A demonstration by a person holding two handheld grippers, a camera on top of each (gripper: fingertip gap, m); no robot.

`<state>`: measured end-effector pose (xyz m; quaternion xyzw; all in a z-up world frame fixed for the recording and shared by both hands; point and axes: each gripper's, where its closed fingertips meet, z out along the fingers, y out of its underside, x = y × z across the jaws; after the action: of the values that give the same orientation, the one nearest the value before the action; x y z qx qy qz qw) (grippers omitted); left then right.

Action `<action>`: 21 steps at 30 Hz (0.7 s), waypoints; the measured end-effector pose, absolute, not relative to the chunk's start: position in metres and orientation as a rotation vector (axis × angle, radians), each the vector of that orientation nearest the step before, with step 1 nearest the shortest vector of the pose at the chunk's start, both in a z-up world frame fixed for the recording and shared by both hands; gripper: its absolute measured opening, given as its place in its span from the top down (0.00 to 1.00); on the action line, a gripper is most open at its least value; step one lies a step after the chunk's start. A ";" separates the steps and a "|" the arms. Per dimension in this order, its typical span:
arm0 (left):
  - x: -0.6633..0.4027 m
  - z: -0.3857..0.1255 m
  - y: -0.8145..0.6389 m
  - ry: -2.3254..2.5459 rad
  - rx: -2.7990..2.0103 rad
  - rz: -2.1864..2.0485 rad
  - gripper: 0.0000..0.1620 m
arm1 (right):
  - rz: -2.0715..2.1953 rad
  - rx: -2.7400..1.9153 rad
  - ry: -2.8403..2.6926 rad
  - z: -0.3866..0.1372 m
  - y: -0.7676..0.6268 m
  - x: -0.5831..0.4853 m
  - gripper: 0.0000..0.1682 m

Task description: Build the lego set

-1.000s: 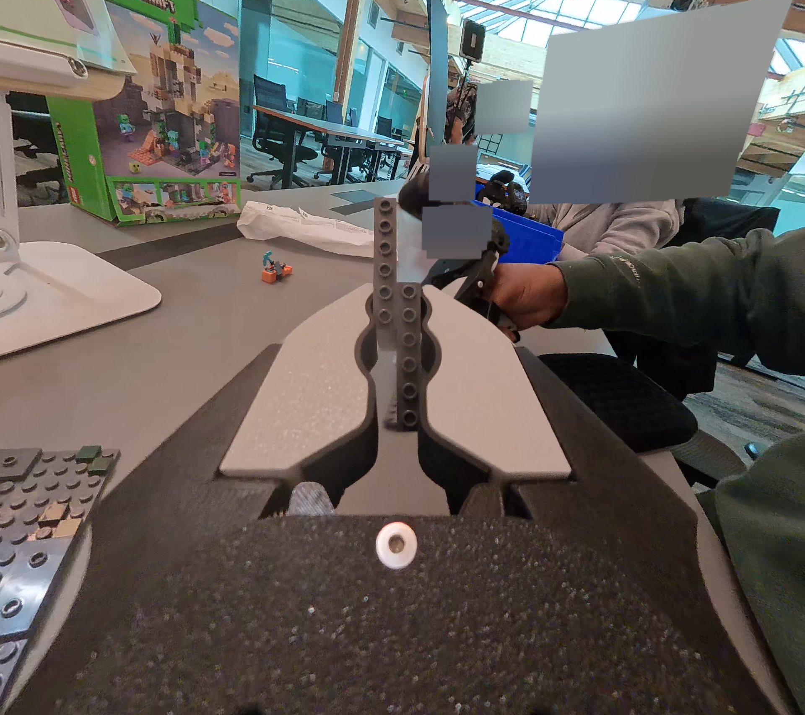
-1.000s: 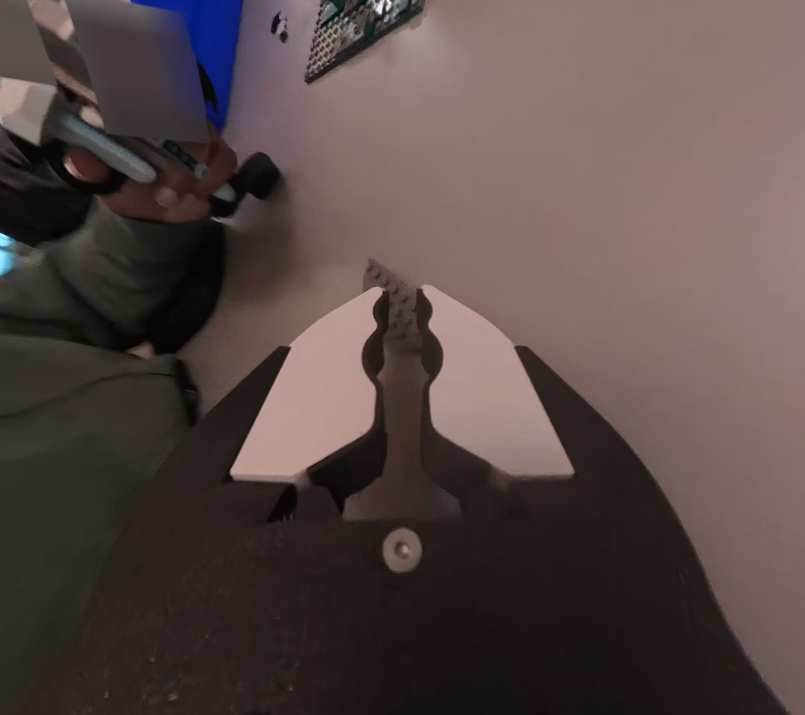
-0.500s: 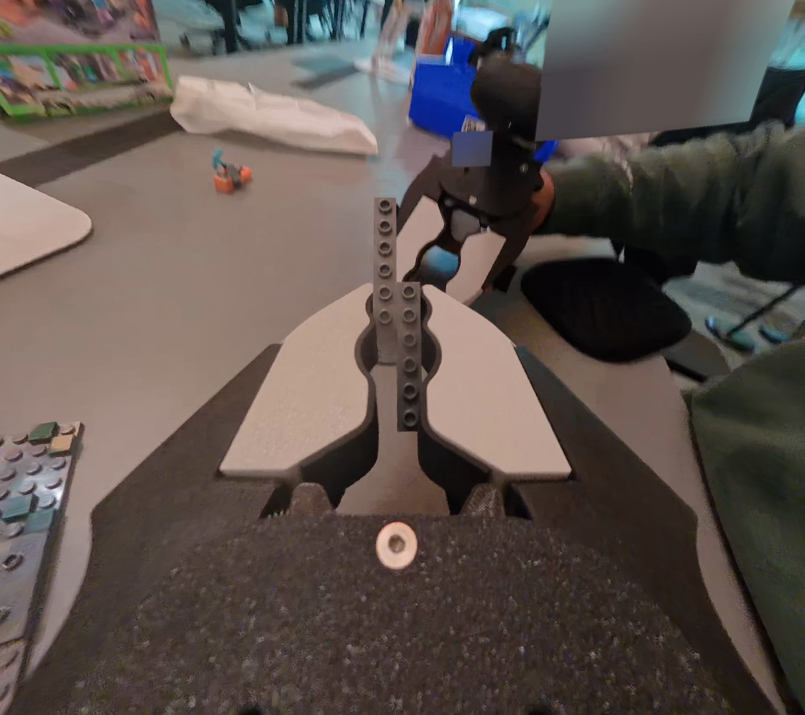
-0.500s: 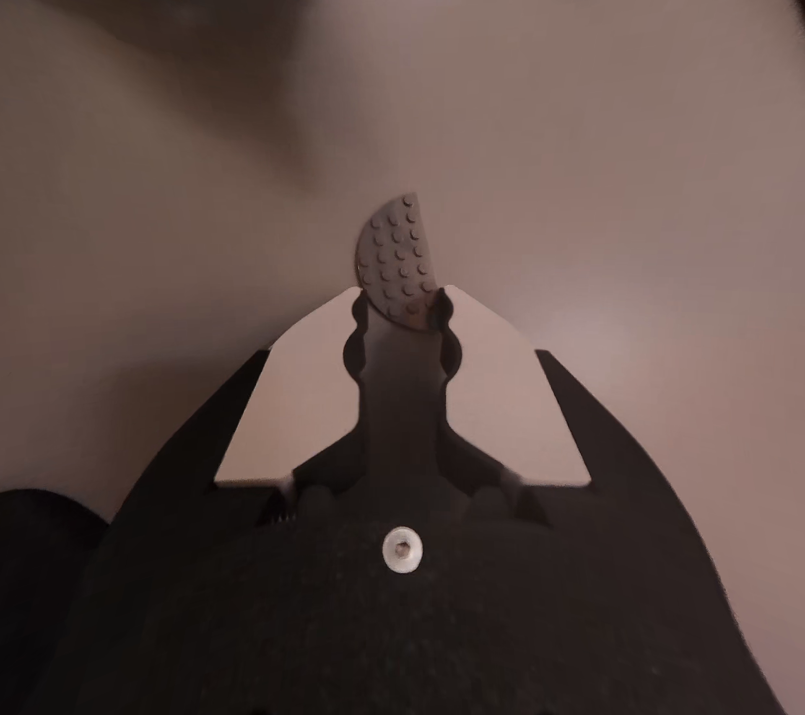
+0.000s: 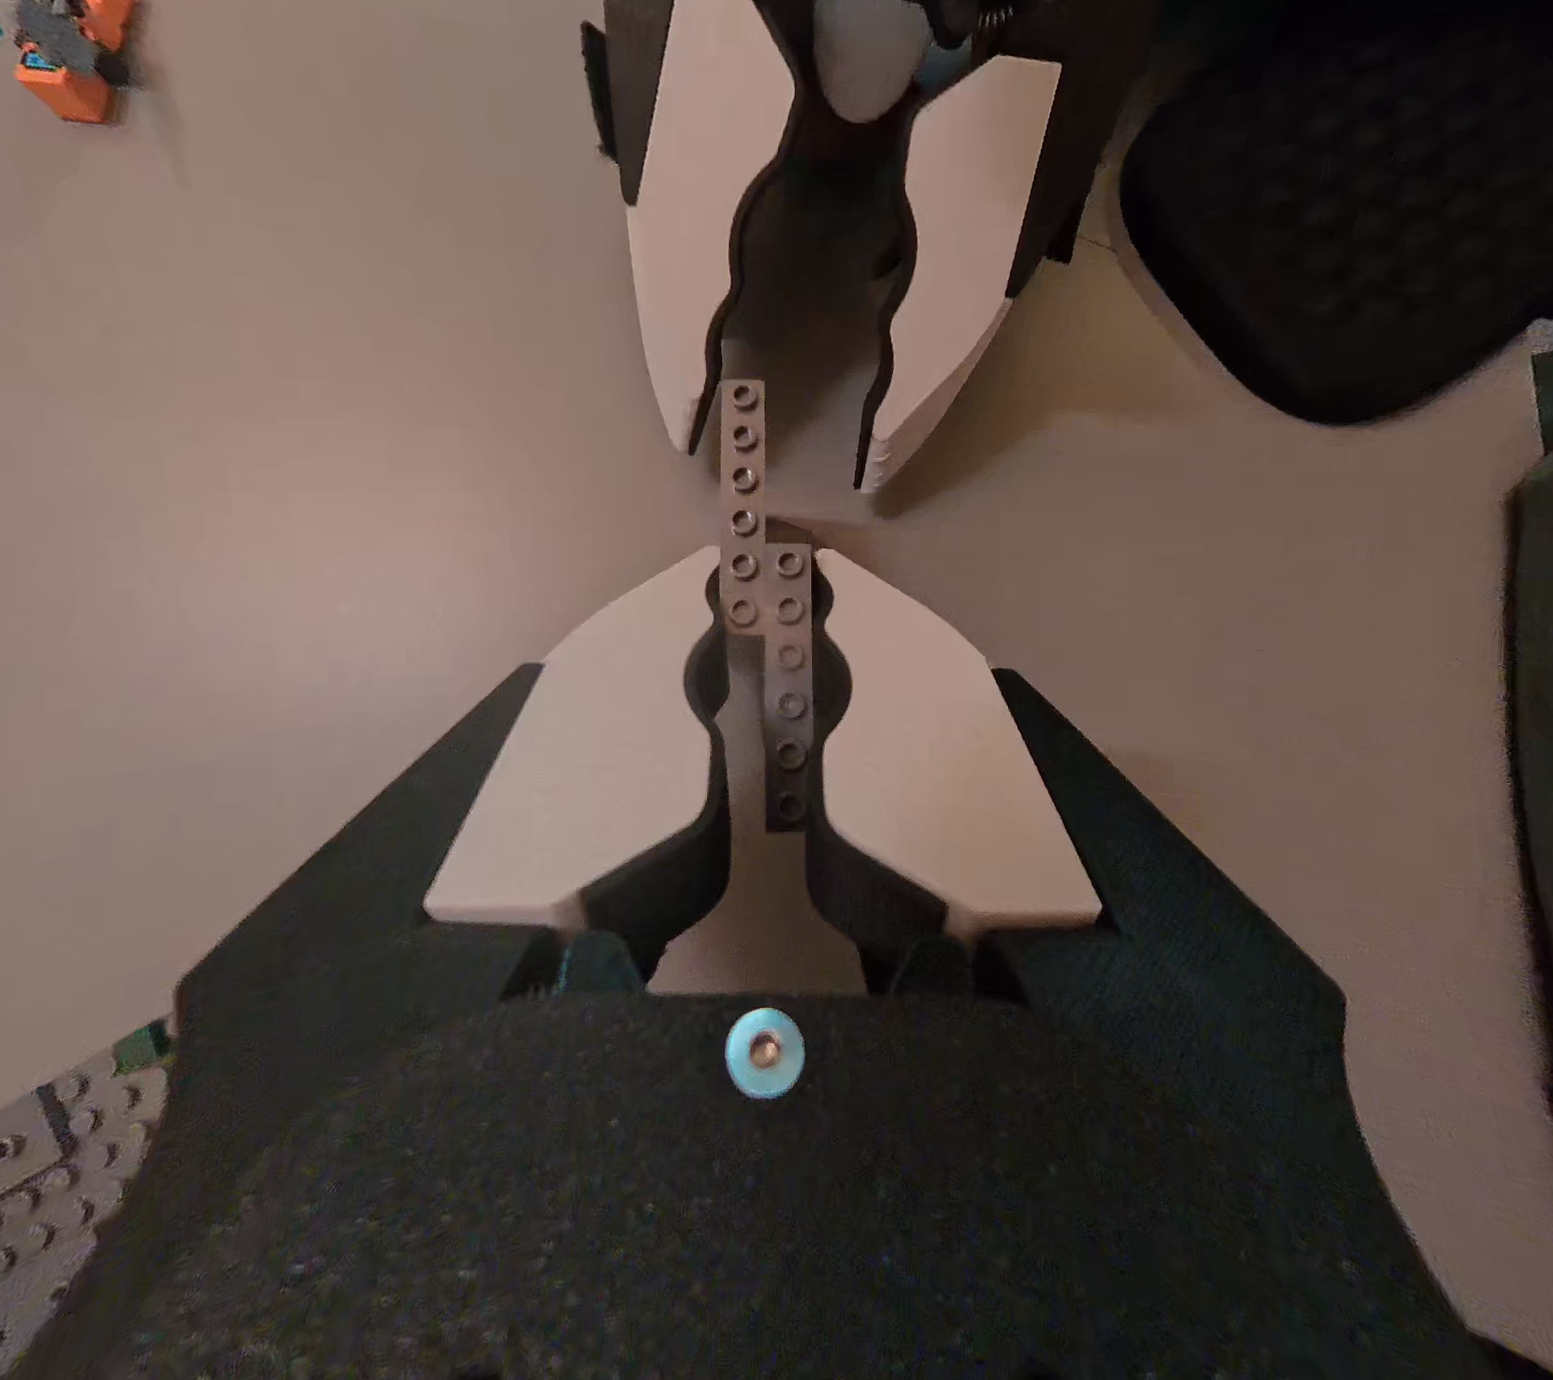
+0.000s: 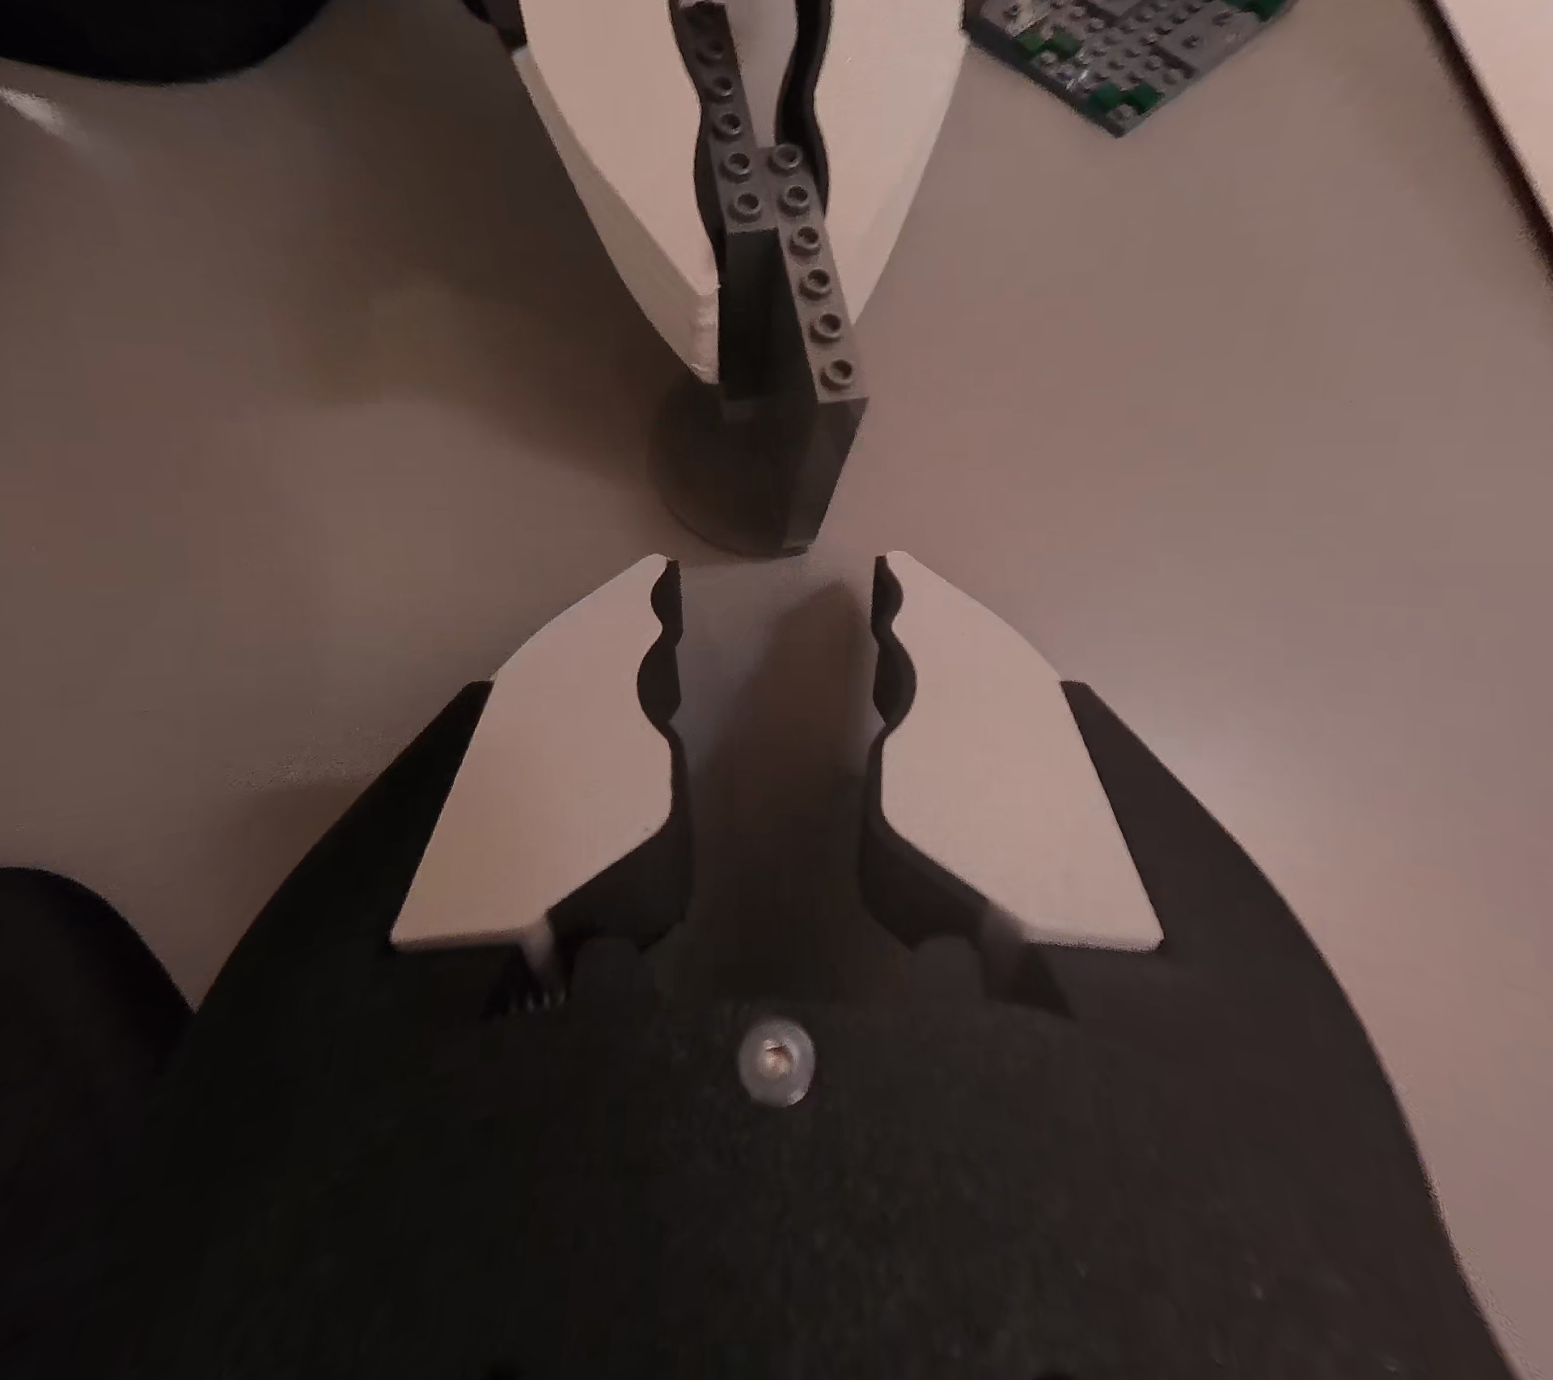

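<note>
Left wrist view: the left gripper (image 5: 766, 575) is clamped on a grey brick piece (image 5: 765, 608), held over the table (image 5: 336, 415). The right gripper (image 5: 786, 457) faces it, tongs apart. An orange figure (image 5: 71, 50) lies far left.

Right wrist view: the right gripper (image 6: 773, 566) is spread, empty; the brick piece (image 6: 773, 264) is just beyond. A grey build (image 6: 1151, 12) stands upper right.

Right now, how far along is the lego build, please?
Done: a partly built model stands nearby, and two long grey bricks are joined in a step. In hand: the left gripper is shut on those bricks, over a dark rounded plate; the right gripper is open and empty. Left: probably pressing them together and adding them to the model.
</note>
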<state>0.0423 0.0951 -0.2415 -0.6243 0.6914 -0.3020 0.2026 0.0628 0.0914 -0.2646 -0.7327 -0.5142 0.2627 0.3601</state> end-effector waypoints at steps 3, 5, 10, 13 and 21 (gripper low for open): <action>0.049 -0.245 0.097 1.912 -1.774 -0.832 0.91 | 0.775 -1.852 -1.221 -0.253 0.096 0.068 0.76; 0.051 -0.245 0.099 1.897 -1.788 -0.832 0.91 | 0.814 -1.832 -1.180 -0.247 0.097 0.071 0.76; 0.048 -0.248 0.104 1.821 -1.805 -0.852 0.91 | 0.851 -1.826 -1.129 -0.242 0.098 0.077 0.76; 0.046 -0.250 0.104 1.786 -1.817 -0.885 0.91 | 0.841 -1.839 -1.120 -0.243 0.099 0.078 0.77; 0.051 -0.248 0.102 1.759 -1.806 -0.905 0.91 | 0.803 -1.869 -1.124 -0.248 0.101 0.079 0.77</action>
<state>0.0511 0.1019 -0.2481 -0.6562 0.6391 -0.3288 0.2298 0.0785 0.1007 -0.2483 -0.7380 -0.4439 0.3171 0.3973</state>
